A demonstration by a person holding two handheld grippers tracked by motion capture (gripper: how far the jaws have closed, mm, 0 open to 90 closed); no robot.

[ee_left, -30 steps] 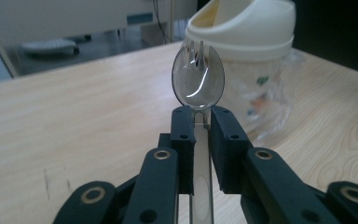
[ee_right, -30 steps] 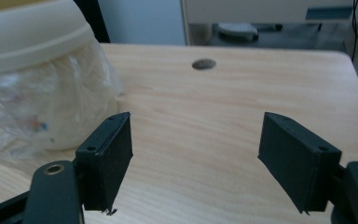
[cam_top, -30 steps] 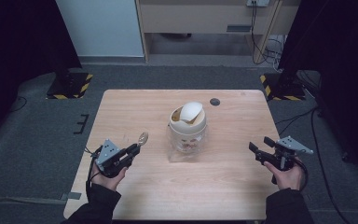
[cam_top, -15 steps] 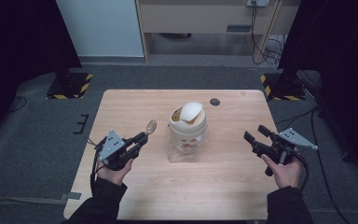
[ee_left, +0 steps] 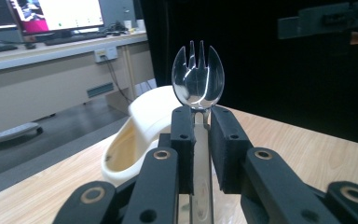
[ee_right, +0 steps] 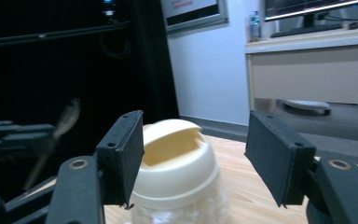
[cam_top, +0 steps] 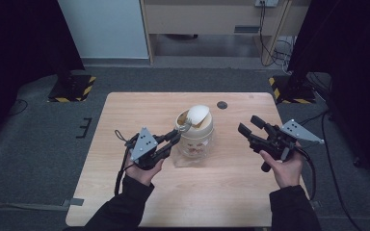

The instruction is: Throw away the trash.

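Small bin (cam_top: 194,134) with cream swing lid (ee_right: 175,158) standing upright near the centre of the worktop (cam_top: 125,192). Left gripper (cam_top: 177,136) clamped on the handle of a clear plastic spork (ee_left: 198,78), head raised and tines up, poised just beside the lid opening on the bin's left. Right gripper (cam_top: 250,127) spread wide and empty, well apart on the bin's right, jaws framing the lid in the right gripper view.

Risks, as judged:
- Thin, smooth handle pinched between flat pads; possible twist or slip out of the grip on contact with the lid.
- Light, unsteadied bin; likely to slide or tip away from the spork under a sideways push.
- Pivoting lid; possible swing back, blocking or catching the tines.
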